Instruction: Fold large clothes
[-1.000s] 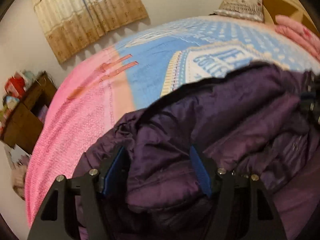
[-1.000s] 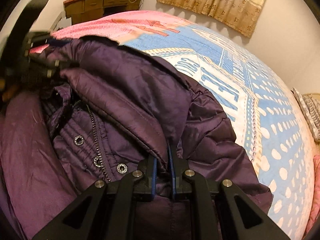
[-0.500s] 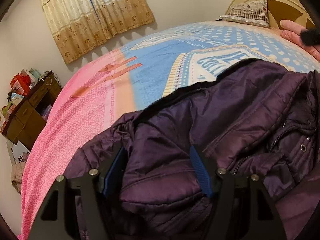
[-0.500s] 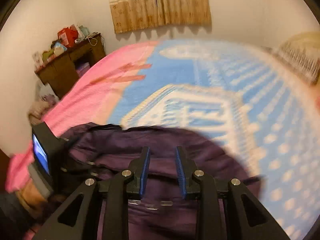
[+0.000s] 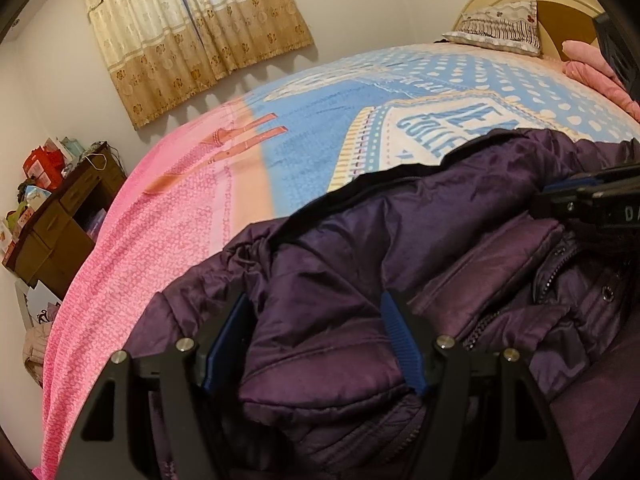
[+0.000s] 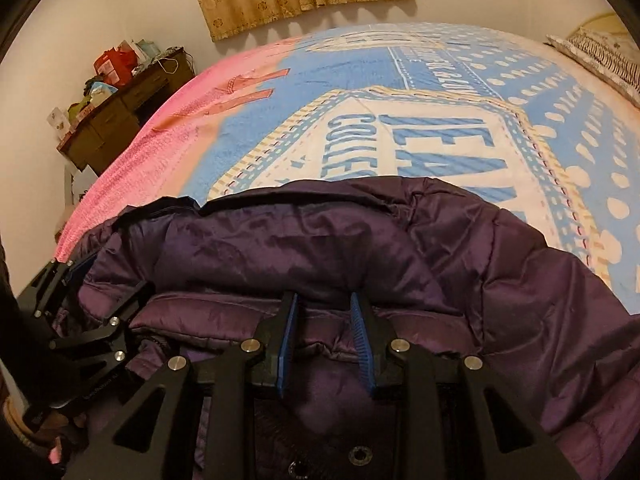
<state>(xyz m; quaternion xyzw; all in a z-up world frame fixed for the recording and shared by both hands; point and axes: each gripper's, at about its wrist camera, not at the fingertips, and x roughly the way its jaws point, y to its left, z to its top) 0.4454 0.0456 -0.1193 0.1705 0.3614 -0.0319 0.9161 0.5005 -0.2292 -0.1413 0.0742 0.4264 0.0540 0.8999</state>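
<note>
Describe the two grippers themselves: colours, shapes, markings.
Both match. The left gripper and the right gripper have matte black angular frames with triangular cut-outs and round silver screw heads. The fingers carry ribbed blue pads. Small white lettering marks each frame; no cables show.

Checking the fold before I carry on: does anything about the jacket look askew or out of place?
The purple jacket is bunched, not flat: one side is folded over the open zipper, and a puffy fold sits between the wide-open left gripper fingers. Right gripper is open above it. No damage visible.
</note>
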